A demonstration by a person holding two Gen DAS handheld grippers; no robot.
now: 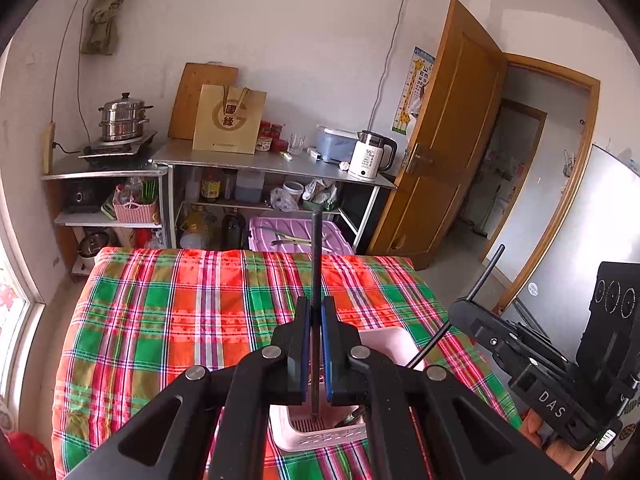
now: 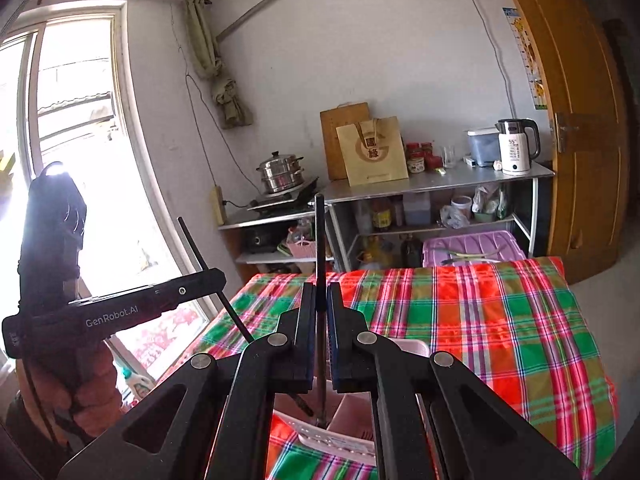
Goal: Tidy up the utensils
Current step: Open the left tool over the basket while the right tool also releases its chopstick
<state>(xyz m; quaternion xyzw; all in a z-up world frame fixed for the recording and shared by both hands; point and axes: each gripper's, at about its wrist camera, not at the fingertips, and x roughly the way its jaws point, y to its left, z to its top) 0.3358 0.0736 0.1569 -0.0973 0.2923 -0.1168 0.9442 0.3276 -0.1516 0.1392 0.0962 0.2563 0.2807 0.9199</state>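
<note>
Left chopstick (image 1: pixel 316 264): a dark stick standing near upright, pinched between the closed pads of the left gripper (image 1: pixel 316 312); its lower tip hangs just inside the pink basket (image 1: pixel 320 436).
Right chopstick (image 2: pixel 320 248): also near upright, clamped in the closed right gripper (image 2: pixel 320 296), its tip over the same basket (image 2: pixel 344 440).
Long axis: both run top to bottom, tips down toward the basket.
Nearer hand: neither clearly; both grippers hang directly above the basket, side by side.
Basket: rests on the plaid-covered surface (image 1: pixel 160 320), at its near edge.
Judgement: a straight lowering looks enough.
</note>
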